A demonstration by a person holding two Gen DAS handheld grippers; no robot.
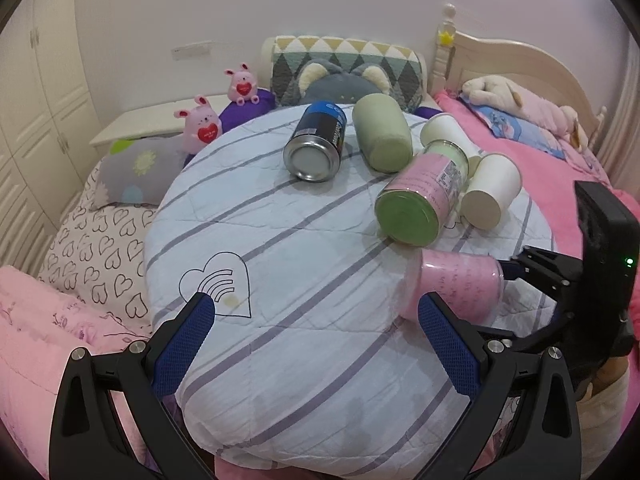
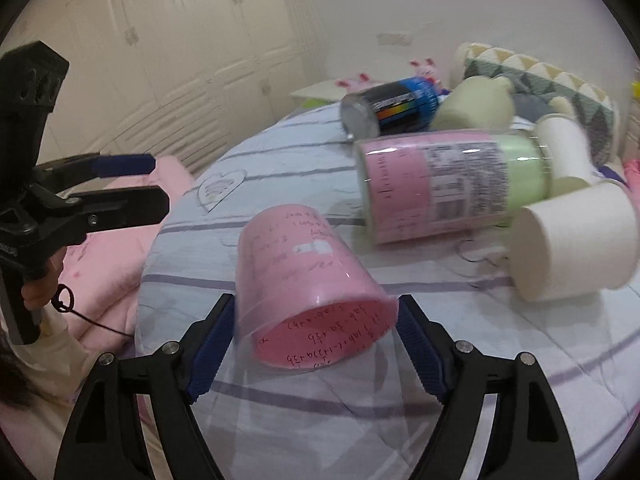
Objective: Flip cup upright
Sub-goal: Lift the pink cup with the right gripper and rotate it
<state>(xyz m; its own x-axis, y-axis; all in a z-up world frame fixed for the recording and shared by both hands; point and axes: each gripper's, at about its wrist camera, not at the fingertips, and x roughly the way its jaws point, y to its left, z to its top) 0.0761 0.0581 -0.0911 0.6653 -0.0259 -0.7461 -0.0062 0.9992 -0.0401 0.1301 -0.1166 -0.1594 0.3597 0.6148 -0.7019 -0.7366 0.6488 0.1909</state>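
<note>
Now pink cup [image 2: 308, 280] on side, rim between spread right gripper [image 2: 316, 344] jaws; left gripper [image 1: 316, 344] jaws spread, apart.

Setting: a home bedroom, likely a child's. Evidence: a cream wooden headboard [image 1: 516, 60] with a turned post at the wall; a pink bedspread [image 1: 532, 172] with a large plush animal [image 1: 520, 98] lying on it; a triangle-patterned bolster cushion [image 1: 348, 64] and a grey eared cushion [image 1: 344, 84] at the head; two pink toy rabbits holding red hearts [image 1: 202, 124], [image 1: 242, 86]; a heart-printed quilt [image 1: 96, 248]; a white bedside cabinet [image 1: 152, 124]; panelled cream wardrobe doors [image 2: 160, 52] along one wall; a round cushion in a striped blue cover [image 1: 288, 280] serving as the work surface.
</note>
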